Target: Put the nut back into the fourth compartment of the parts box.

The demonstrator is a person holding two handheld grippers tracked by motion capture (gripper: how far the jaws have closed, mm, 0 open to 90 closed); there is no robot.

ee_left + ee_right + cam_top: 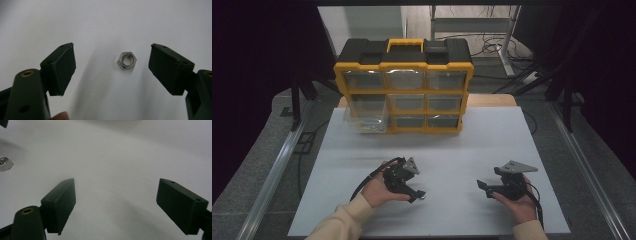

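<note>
Left tongs wide open, jaws on either side of nut, touching neither pad. Nut flat on white surface, just ahead of left hand. Right tongs open too, empty, well apart. Yellow organizer at far edge.

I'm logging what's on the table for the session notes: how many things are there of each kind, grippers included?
Grippers: 2, the left gripper and the right gripper, both open
Hex nut: 1, lying between the left jaws, untouched
Drawer organizer: 1, yellow and black, one clear drawer pulled out
Total: 4
</note>
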